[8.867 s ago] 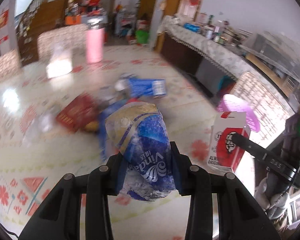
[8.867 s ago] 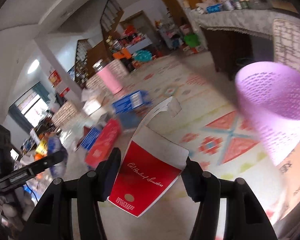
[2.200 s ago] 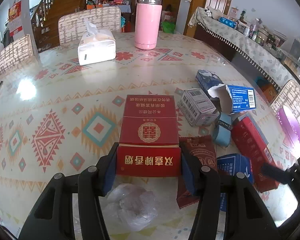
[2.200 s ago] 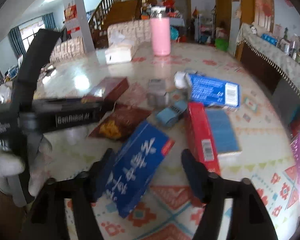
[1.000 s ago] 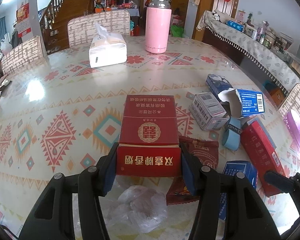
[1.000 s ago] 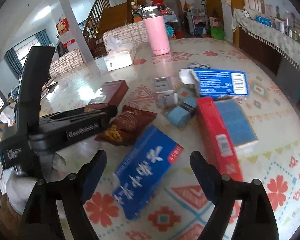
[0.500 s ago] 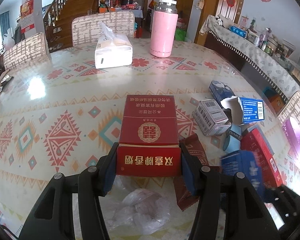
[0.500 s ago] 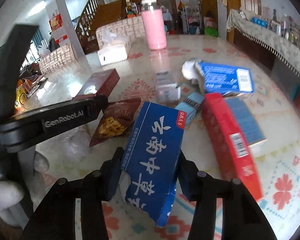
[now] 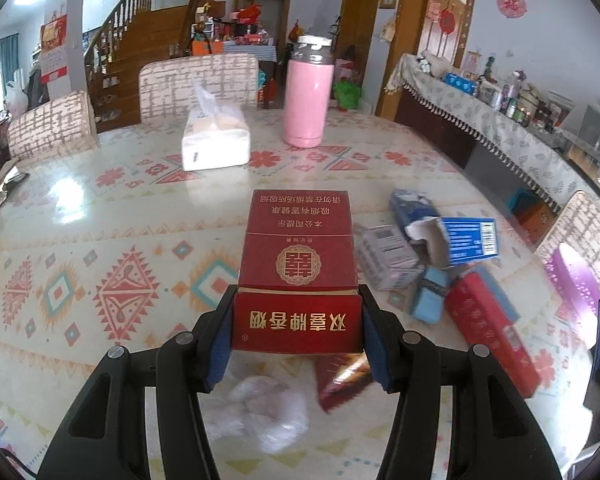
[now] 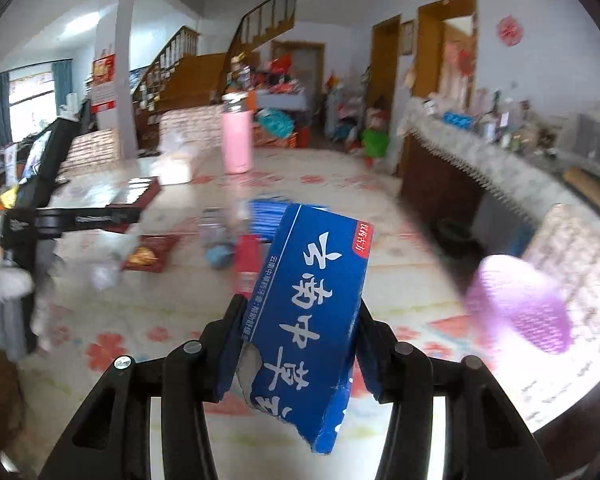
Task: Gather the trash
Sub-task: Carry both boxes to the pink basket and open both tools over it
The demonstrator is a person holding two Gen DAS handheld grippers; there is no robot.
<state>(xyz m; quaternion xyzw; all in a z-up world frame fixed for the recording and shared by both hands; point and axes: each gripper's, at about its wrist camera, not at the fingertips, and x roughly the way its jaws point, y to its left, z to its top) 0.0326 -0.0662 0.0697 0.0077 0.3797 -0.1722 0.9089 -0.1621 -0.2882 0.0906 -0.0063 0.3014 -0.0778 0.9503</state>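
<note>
In the left wrist view my left gripper (image 9: 296, 328) is shut on a red carton (image 9: 298, 256) with gold print, held a little above the patterned table (image 9: 100, 240). My right gripper (image 10: 300, 340) is shut on a blue box (image 10: 312, 300) with white characters, tilted and lifted clear of the table; its near end is torn. A purple mesh basket (image 10: 520, 304) stands off the table's right side, to the right of the blue box. The left gripper (image 10: 100, 216) shows at the left of the blurred right wrist view.
More trash lies on the table's right part: a blue-and-white box (image 9: 466, 238), a grey box (image 9: 388, 258), a small light-blue box (image 9: 430, 300), a long red box (image 9: 488, 332), a snack packet (image 9: 342, 372) and crumpled plastic (image 9: 266, 412). A pink flask (image 9: 307, 96) and tissue pack (image 9: 214, 136) stand farther back.
My right gripper closed on the blue box, lifted it off the table and swung right toward the purple basket. My left gripper rose slightly with the red carton still in it.
</note>
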